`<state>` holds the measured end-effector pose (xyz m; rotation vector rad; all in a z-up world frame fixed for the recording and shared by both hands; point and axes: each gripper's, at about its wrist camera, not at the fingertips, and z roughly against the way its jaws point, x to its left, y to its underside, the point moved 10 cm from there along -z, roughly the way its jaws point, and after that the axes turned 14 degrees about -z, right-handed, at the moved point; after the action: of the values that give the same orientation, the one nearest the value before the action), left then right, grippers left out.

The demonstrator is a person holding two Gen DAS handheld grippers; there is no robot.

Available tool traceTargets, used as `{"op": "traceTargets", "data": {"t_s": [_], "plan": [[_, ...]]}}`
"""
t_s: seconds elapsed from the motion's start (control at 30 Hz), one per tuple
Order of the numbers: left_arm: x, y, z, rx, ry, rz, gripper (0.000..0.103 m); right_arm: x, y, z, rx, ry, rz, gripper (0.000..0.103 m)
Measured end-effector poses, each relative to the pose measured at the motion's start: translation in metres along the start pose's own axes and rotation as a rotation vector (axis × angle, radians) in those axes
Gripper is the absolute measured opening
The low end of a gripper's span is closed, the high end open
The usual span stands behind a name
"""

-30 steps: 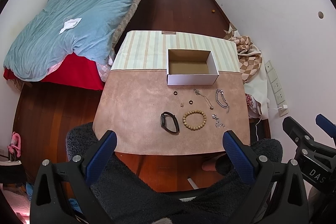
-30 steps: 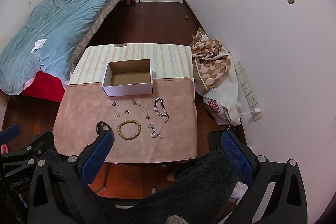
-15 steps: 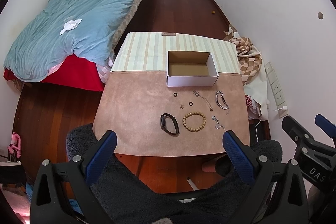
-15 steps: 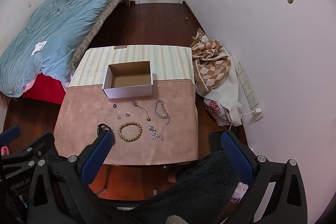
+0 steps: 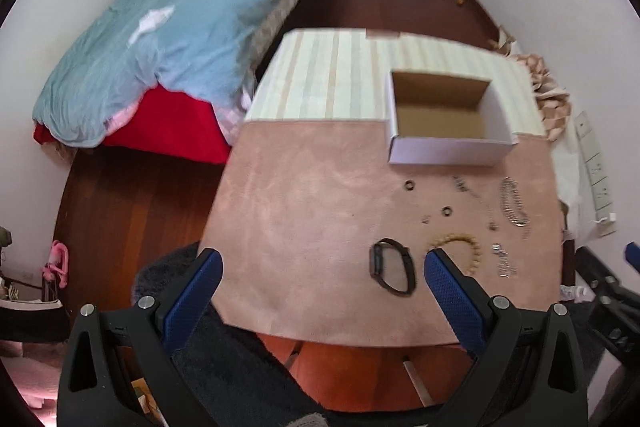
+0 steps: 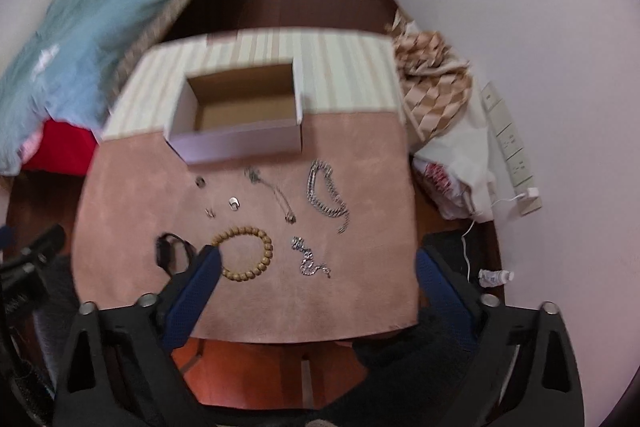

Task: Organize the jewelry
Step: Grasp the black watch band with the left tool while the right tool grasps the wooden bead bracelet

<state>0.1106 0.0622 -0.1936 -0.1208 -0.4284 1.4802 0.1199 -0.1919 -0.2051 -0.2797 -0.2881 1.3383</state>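
Note:
An open white cardboard box [image 5: 448, 119] [image 6: 240, 119] stands on the table. In front of it on the pink mat [image 5: 312, 211] lie a black band [image 5: 392, 267] [image 6: 170, 251], a wooden bead bracelet [image 5: 460, 247] [image 6: 248, 253], a thick silver chain [image 5: 514, 201] [image 6: 326, 195], a thin necklace [image 6: 276, 191], a small silver chain [image 6: 310, 261] and small rings [image 5: 409, 185] [image 6: 234, 203]. My left gripper [image 5: 322, 271] is open and empty above the mat's near edge. My right gripper [image 6: 318, 271] is open and empty above the small silver chain.
A bed with a blue duvet [image 5: 168, 27] stands left of the table. A checked cloth [image 6: 432, 75] and a white bag [image 6: 452, 183] lie on the floor at the right, by wall sockets [image 6: 510, 143]. A dark fleece [image 5: 240, 379] lies below the grippers.
Both grippers have moved forward and down toward the table, so the jewelry looks larger and closer. Both stay open. Nothing on the table has moved.

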Motion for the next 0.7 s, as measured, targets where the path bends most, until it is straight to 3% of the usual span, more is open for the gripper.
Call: {"op": "traceTargets", "data": {"t_s": [0.23,0.5,0.6,0.7], "plan": [[-0.005,0.020,-0.087,0.159,0.022,-0.019,0.103,0.026,0.036,-0.110,0.193,0.006,0.036,0.072],[-0.015,0.048,-0.135,0.257,0.109,0.026,0.102,0.042,0.052,-0.165,0.257,-0.022,0.059,0.052],[-0.023,0.055,-0.142,0.261,0.156,0.048,0.100,0.050,0.057,-0.169,0.244,-0.036,0.110,0.037],[-0.032,0.057,-0.148,0.262,0.210,0.067,0.085,0.055,0.060,-0.171,0.222,-0.034,0.154,0.011]]}}
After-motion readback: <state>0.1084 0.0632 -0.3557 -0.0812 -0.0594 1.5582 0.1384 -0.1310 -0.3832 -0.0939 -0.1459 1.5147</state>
